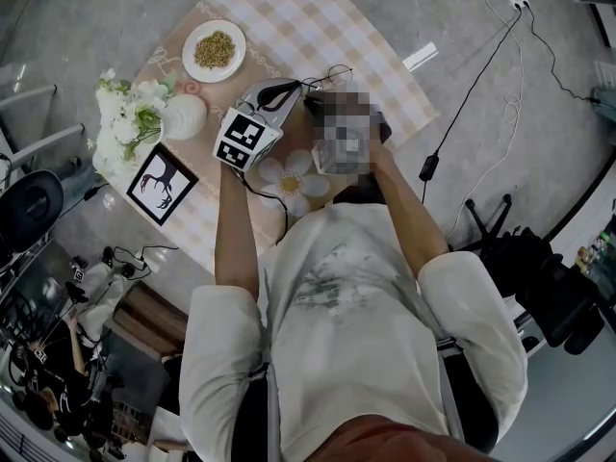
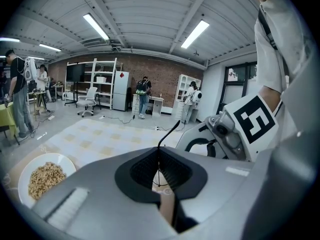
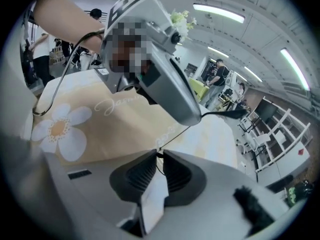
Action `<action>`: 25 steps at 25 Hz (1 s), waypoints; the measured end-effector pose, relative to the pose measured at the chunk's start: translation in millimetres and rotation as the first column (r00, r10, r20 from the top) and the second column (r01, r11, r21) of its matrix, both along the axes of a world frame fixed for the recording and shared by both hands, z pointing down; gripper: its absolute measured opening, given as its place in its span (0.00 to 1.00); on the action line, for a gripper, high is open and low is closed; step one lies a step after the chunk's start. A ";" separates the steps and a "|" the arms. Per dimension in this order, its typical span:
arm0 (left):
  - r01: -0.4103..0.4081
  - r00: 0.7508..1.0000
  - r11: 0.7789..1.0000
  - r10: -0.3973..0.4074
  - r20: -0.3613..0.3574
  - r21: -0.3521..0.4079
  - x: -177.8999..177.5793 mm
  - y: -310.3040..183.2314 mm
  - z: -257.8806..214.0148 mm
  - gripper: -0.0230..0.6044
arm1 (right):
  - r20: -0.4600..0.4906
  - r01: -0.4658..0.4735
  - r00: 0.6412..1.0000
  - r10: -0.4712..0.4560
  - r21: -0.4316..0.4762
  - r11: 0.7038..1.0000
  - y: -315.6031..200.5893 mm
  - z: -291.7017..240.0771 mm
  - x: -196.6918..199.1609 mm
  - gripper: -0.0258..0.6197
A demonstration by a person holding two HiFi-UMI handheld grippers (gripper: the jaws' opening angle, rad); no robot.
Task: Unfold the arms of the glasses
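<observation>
Clearly light, thin-wire glasses (image 3: 226, 115): springy, slippery, easily bent. My left gripper (image 2: 158, 151) clamped on wire; right gripper (image 3: 159, 152) likewise. I'd hold frame beside hinge, swing arm gently.

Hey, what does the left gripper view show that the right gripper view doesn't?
Only the left gripper view: the plate of nuts and the marker cube on the right gripper. Only the right gripper view: the daisy mat, the white flowers and the left gripper seen from outside. Both: the checked cloth, and a thin wire of the glasses pinched between that view's own jaws.
</observation>
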State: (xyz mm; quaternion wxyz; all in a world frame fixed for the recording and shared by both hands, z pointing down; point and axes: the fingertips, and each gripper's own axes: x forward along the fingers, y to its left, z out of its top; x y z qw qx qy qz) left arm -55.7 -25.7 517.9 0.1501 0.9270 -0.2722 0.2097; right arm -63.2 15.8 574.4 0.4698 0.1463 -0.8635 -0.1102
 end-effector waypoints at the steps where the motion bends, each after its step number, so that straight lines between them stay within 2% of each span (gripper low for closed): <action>1: 0.001 1.000 1.000 -0.001 0.000 0.001 -0.2 0.0 0.0 0.06 | 0.007 -0.009 1.000 0.009 0.001 1.000 -0.4 -1.9 0.3 0.12; 12: -0.015 1.000 1.000 0.014 0.025 0.027 0.6 3.6 -0.1 0.06 | 0.103 -0.121 0.987 0.124 -0.033 0.992 -6.7 -23.7 4.0 0.10; 25: -0.008 0.999 0.999 0.006 0.038 0.031 -1.0 7.1 0.0 0.06 | 0.151 -0.185 0.972 0.180 0.022 0.982 -14.7 -47.5 14.4 0.09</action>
